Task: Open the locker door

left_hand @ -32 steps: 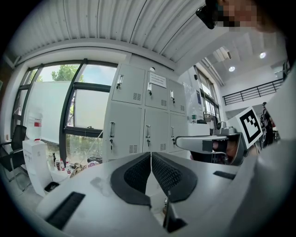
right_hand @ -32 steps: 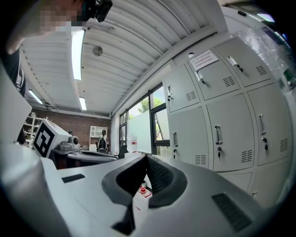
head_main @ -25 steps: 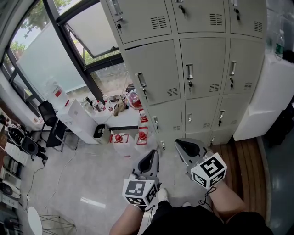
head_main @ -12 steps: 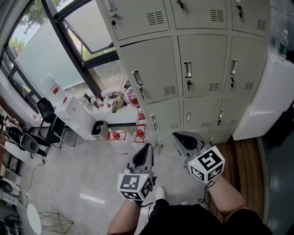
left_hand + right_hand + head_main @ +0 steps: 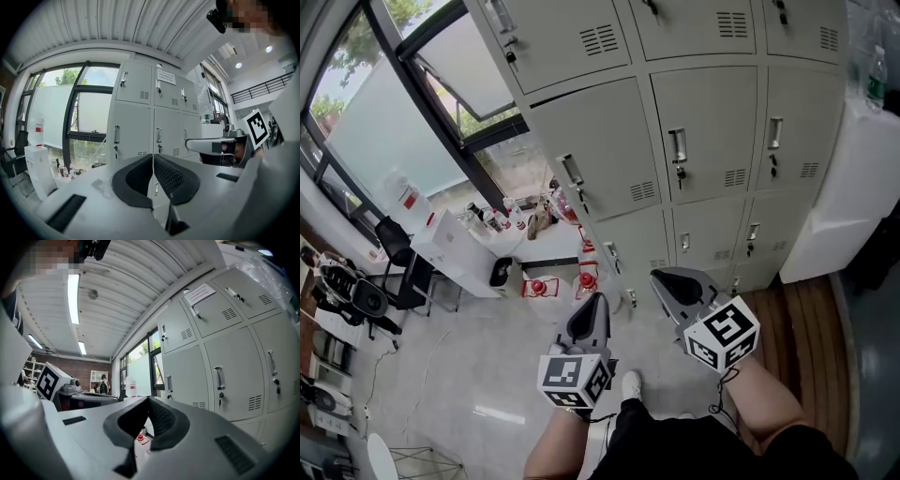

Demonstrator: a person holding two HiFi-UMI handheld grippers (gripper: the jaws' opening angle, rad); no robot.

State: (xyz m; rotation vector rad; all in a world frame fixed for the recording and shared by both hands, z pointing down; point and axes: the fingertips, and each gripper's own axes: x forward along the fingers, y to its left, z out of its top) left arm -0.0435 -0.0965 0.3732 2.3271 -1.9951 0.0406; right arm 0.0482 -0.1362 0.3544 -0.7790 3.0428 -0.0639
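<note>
**A:** Where did the left gripper (image 5: 589,317) stand?

**B:** Low in the head view. Its jaws were pressed together with nothing between them, and it pointed level at the bank of lockers (image 5: 703,42). The left door (image 5: 614,141) of the middle row lay toward its 12 o'clock, well apart.

**A:** And that door's grip?

**B:** The left handle (image 5: 573,174) was a slim upright bar near the door's left edge. Its long axis ran from 12 to 6.

**A:** What about the next one along?

**B:** The middle door (image 5: 717,127) was shut and faced the person. Its middle handle (image 5: 677,146) was also upright, with a keyhole just under it. It sat almost dead on 12 o'clock from the right gripper (image 5: 677,286), though well apart from it.

**A:** What were the right gripper's jaws doing?

**B:** They were closed on each other and held nothing.

**A:** Which hand was nearer?

**B:** For the middle door I'd judge the right one. Which door was meant I couldn't tell. Either handle would want the jaws opened first, then brought across the bar's upright line.
</note>
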